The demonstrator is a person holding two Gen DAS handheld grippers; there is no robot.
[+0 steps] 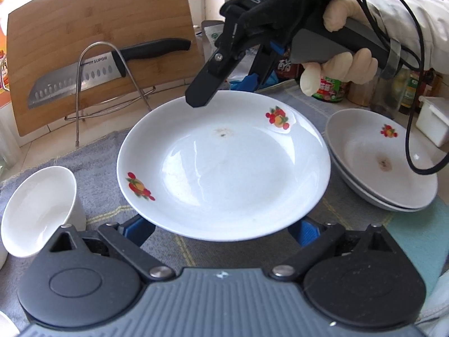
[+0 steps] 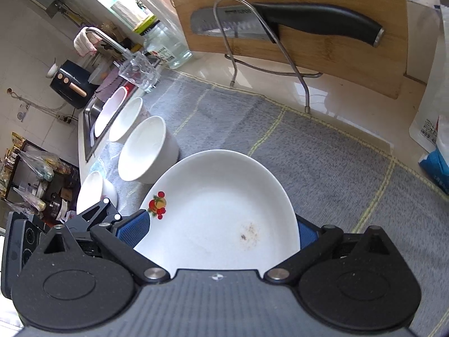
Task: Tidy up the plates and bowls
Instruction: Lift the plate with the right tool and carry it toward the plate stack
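Seen from the left wrist: left gripper (image 1: 221, 231) spread wide, blue pads showing either side of a fruit-patterned white plate (image 1: 224, 165) just ahead over the grey mat (image 1: 92, 163), right gripper (image 1: 224, 90) poised at that plate's far rim, grip undeterminable here, stacked matching plates (image 1: 384, 163) off to the right. Seen only from the right wrist: blue pads (image 2: 134, 229) wide apart flanking the plate, white bowls (image 2: 146, 148) lined up ahead-left toward the sink (image 2: 91, 118). In both: SUPOR knife (image 1: 84, 75) on a wire rack (image 1: 123, 84) against a bamboo board (image 1: 98, 22) beyond.
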